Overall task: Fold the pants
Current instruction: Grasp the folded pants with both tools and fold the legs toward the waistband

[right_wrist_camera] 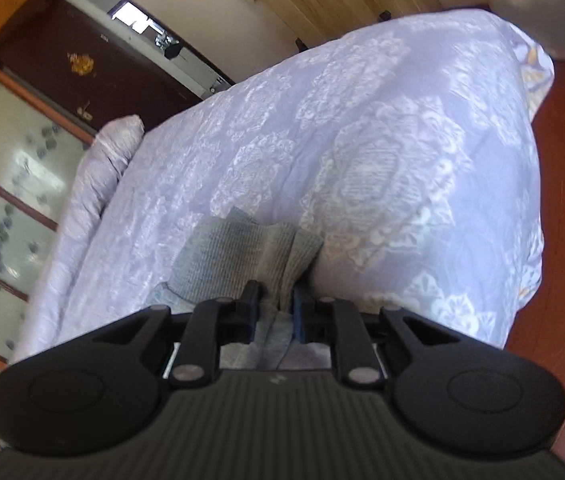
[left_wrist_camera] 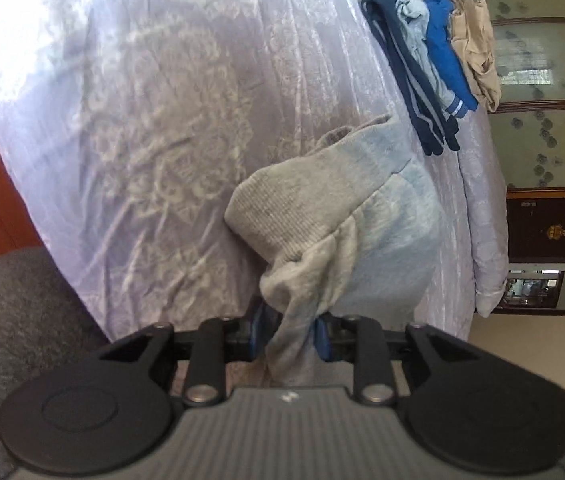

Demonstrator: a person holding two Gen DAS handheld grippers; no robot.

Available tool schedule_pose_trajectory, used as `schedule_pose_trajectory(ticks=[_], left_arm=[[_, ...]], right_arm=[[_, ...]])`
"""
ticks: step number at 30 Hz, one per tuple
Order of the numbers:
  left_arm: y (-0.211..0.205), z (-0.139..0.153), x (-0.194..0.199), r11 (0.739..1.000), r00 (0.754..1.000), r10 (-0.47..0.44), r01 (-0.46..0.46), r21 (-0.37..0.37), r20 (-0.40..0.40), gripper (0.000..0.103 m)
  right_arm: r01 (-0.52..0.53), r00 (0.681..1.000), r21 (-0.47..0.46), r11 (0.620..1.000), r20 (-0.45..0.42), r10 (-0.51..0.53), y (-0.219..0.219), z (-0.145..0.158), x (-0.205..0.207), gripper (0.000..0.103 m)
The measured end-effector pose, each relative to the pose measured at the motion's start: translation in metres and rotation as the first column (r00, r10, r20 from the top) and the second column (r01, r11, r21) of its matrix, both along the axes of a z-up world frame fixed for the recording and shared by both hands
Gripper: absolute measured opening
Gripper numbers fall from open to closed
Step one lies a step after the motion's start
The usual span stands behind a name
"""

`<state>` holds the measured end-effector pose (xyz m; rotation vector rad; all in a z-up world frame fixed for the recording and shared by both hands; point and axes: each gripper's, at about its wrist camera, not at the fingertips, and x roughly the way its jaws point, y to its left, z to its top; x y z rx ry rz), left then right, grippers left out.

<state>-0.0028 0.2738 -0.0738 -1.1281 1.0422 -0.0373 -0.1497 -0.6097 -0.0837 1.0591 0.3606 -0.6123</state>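
While both grippers hold cloth, the pants (left_wrist_camera: 334, 216) hang bunched above the bed cover (left_wrist_camera: 142, 140). The left gripper (left_wrist_camera: 288, 338) has its jaws nearly closed on a twisted fold; the garment's bulk runs from there toward 1 o'clock. The right gripper (right_wrist_camera: 276, 312) pinches the ribbed band, which extends toward 11 o'clock. The long axis probably spans the two grips, though neither view shows both. Only the left wrist view shows the clothes pile (left_wrist_camera: 430, 64) at 1 o'clock.
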Motion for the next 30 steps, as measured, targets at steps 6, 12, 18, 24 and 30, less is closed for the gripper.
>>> schedule_pose_trajectory(ticks=[6,12,18,24,30], left_arm=[[0.026,0.057,0.012,0.984,0.983,-0.015,-0.017,0.176,0.181,0.039],[0.015,0.06,0.092,0.929,0.937,-0.252,0.166,0.33,0.24,0.079],[0.0,0.006,0.141,0.89,0.898,-0.411,0.358,0.283,0.155,0.083],[-0.06,0.008,0.133,0.794,0.839,-0.509,0.372,0.48,0.192,0.076],[-0.084,0.032,0.106,0.629,0.802,-0.573,0.296,0.718,0.171,0.031]], right_arm=[[0.001,0.999,-0.067,0.998,-0.046,-0.004,0.011,0.022,0.01,0.046],[0.034,0.999,-0.021,0.999,-0.024,-0.035,0.023,0.016,-0.013,0.048],[0.013,1.0,-0.067,0.998,-0.025,-0.015,0.051,0.041,-0.033,0.048],[-0.021,0.999,-0.102,0.995,-0.046,0.017,0.075,0.052,-0.024,0.048],[-0.088,0.994,-0.106,0.991,-0.079,0.08,0.098,0.052,0.006,0.048]])
